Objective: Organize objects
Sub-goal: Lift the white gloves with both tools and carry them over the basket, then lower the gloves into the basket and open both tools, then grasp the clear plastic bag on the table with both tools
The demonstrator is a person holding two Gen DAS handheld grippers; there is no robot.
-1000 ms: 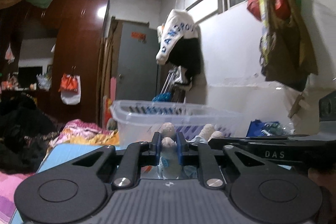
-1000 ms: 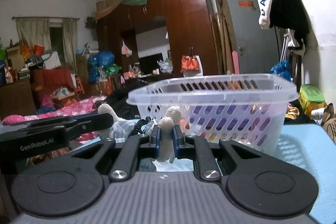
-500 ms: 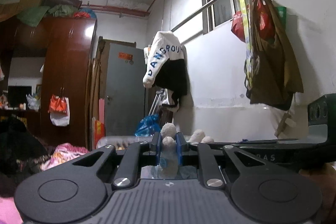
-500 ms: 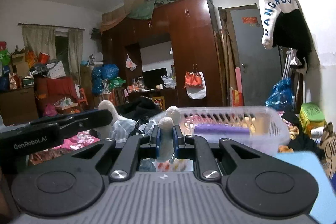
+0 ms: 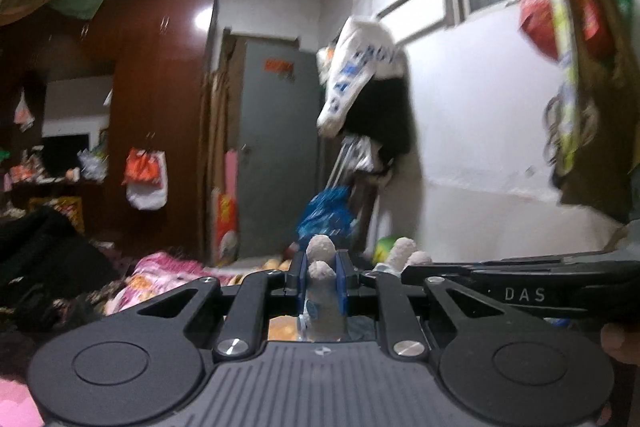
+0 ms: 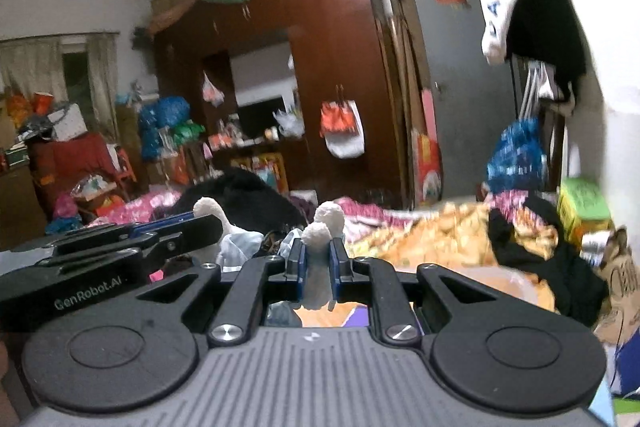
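Your left gripper [image 5: 319, 281] and right gripper [image 6: 318, 261] each pinch a limb of one plush toy [image 5: 320, 301], slung crosswise between them.

Below you lies a bed [image 6: 372, 223] under a pink floral quilt [image 5: 168, 273]. On it you see an orange patterned blanket [image 6: 452, 227] toward the wall, black clothing [image 6: 532, 251] heaped across that blanket, and a large black pile [image 6: 244, 197] on the quilt's left side.
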